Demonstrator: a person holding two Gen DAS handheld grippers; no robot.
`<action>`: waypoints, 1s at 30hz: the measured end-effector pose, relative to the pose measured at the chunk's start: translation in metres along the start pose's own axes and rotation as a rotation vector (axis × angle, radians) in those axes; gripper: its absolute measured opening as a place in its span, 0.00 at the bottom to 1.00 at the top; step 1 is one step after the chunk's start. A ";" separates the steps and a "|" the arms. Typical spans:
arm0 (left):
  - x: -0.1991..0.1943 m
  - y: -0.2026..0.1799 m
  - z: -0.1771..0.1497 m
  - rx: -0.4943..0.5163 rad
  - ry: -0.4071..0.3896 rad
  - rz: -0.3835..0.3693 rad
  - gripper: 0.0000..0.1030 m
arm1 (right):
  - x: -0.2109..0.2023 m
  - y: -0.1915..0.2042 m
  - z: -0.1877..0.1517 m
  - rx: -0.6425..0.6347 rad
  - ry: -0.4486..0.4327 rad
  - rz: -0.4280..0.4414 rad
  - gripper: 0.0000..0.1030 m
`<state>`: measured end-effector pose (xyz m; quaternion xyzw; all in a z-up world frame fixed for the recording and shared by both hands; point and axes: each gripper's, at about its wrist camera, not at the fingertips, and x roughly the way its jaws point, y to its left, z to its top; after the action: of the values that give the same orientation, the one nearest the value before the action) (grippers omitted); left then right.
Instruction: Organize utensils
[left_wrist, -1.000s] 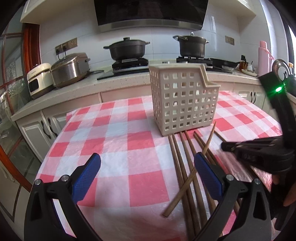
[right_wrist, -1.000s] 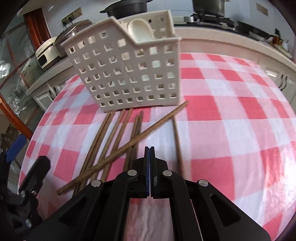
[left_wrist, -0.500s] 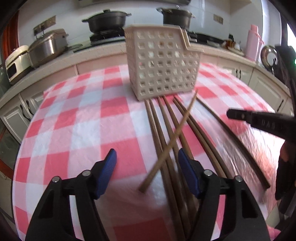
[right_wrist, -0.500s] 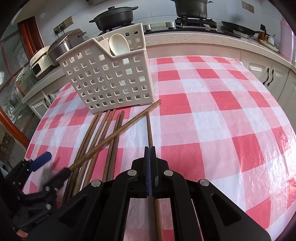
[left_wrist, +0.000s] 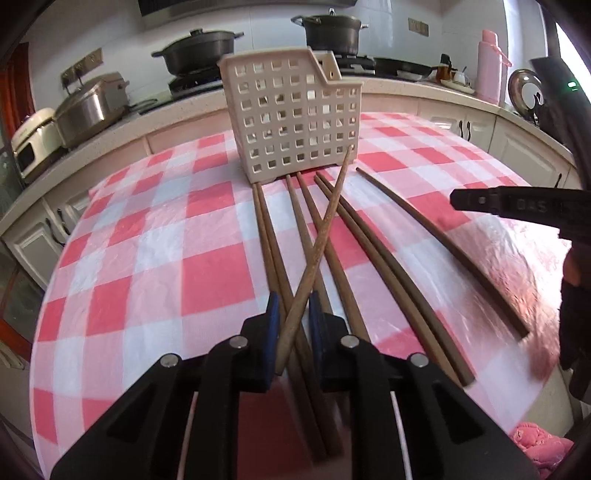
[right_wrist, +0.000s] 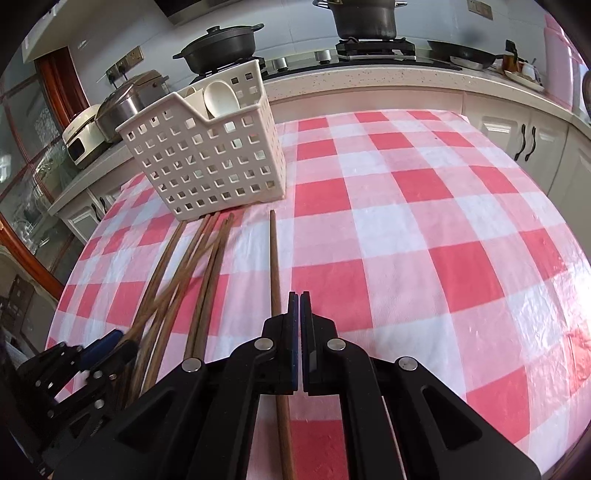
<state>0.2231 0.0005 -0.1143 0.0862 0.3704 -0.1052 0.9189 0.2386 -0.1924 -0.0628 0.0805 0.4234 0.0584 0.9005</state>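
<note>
Several brown wooden chopsticks (left_wrist: 343, 229) lie on the red-and-white checked tablecloth (left_wrist: 147, 243) in front of a cream perforated utensil basket (left_wrist: 291, 118). One chopstick (left_wrist: 321, 240) lies crossed over the others. My left gripper (left_wrist: 293, 314) has its blue pads closed around the near end of this crossed chopstick. In the right wrist view, the basket (right_wrist: 207, 162) holds a white spoon (right_wrist: 221, 98). My right gripper (right_wrist: 299, 314) is shut and empty, just right of a lone chopstick (right_wrist: 274, 266). It also shows at the right of the left wrist view (left_wrist: 458, 199).
A kitchen counter (left_wrist: 406, 86) runs behind the table, with two black pots (left_wrist: 199, 50) on a stove, a rice cooker (left_wrist: 92, 107) and a pink bottle (left_wrist: 489, 66). White cabinets (right_wrist: 524, 140) stand to the right. The table edge curves close at the left and front.
My left gripper moved forward and down and closed from wide open onto the crossed chopstick's near end. My right gripper drew back and rose slightly, staying shut.
</note>
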 end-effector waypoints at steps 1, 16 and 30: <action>-0.005 0.000 -0.002 -0.004 -0.004 0.005 0.13 | 0.000 0.000 -0.002 -0.001 0.002 0.002 0.03; -0.043 0.050 -0.059 -0.126 0.028 0.119 0.11 | -0.003 0.026 -0.019 -0.046 0.016 0.055 0.03; -0.032 0.063 -0.016 -0.166 -0.015 0.086 0.42 | 0.023 0.019 0.011 -0.083 0.041 -0.010 0.26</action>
<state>0.2060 0.0694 -0.0986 0.0246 0.3667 -0.0352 0.9293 0.2608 -0.1713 -0.0700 0.0398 0.4392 0.0732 0.8945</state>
